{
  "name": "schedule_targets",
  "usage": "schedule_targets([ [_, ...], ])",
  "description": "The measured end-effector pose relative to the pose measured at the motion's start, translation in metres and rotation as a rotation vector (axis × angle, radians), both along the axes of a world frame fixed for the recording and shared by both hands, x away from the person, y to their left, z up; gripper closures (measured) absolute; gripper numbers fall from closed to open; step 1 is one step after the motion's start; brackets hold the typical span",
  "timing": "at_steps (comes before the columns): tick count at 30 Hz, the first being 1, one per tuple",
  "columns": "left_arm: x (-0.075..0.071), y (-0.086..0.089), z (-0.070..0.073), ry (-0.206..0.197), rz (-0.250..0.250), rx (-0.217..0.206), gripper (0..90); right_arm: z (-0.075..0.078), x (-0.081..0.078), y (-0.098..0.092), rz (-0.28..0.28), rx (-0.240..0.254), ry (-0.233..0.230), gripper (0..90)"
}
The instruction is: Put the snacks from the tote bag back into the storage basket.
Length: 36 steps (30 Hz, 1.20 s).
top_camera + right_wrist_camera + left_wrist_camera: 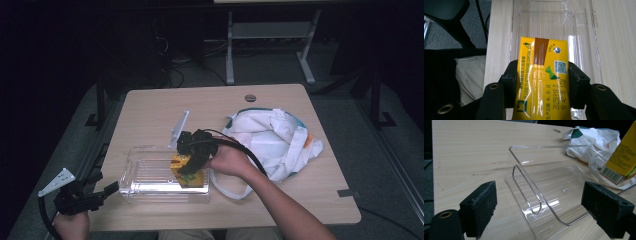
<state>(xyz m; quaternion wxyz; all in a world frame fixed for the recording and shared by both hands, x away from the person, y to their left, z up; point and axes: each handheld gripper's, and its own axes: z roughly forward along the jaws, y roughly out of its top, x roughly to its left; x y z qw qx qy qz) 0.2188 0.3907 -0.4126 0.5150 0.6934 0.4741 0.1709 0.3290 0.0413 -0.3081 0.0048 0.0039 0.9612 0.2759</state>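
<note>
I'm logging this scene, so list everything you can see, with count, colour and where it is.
Table: one, light wood, centre of the high view.
Clear tray: one, transparent plastic, near edge of table, left of centre.
Clear lid: one, transparent, lying behind the tray.
Drink carton: one, yellow with brown stripe, held over the tray's right end.
Cloth bag: one, white with teal trim, right of the tray.
Right gripper: black, shut on the carton.
Left gripper: black, jaws apart, off the table's near left corner.
</note>
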Motion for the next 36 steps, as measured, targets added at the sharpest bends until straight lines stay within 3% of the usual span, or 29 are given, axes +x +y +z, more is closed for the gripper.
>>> schedule_targets([
  [18, 0.001, 0.002, -0.002, 0.007, 0.0, 0.008, 12.8, -0.032, 0.003, 0.006, 0.003, -0.01, 0.015, 51.6],
  [36, 0.001, 0.001, -0.001, 0.012, 0.005, 0.005, 12.8, -0.048, -0.002, -0.002, -0.001, -0.008, 0.031, 51.4],
])
